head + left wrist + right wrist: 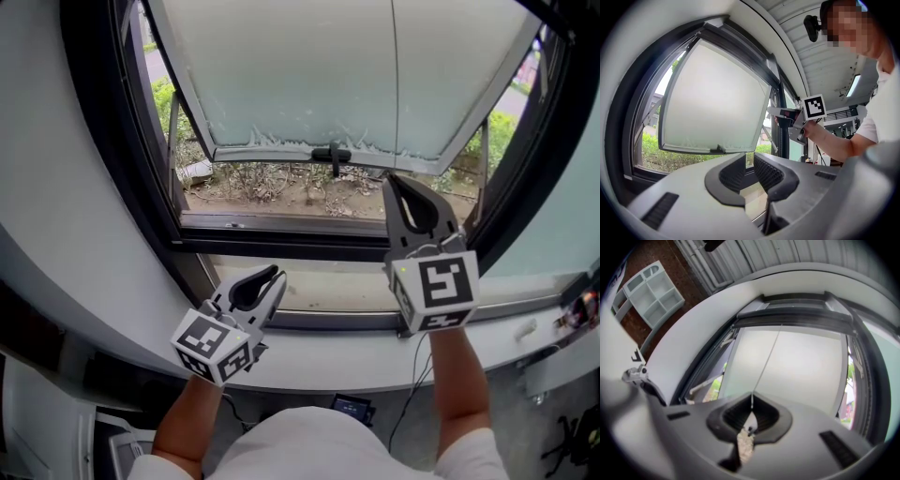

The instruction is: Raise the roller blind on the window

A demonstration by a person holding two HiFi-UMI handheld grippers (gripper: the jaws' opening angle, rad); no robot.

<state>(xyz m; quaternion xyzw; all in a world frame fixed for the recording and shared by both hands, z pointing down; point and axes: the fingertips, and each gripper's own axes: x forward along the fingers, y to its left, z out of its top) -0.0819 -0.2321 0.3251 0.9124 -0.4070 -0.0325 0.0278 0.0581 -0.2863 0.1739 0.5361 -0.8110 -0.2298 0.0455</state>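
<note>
The blind's thin cord (394, 84) hangs straight down in front of the window, over the flat, milky pane (281, 75); I cannot pick out the rolled blind itself. The right tongs (391, 183) are pressed together, pinching the cord between ribbed black pads. The left tongs (277, 277) sit lower, over the smooth pale sill (319, 281), a little spread with nothing in them. The pane tips outward in a dark frame (141, 187); a small black handle (330, 155) sits on its bottom edge; green plants (164, 94) grow outside.
</note>
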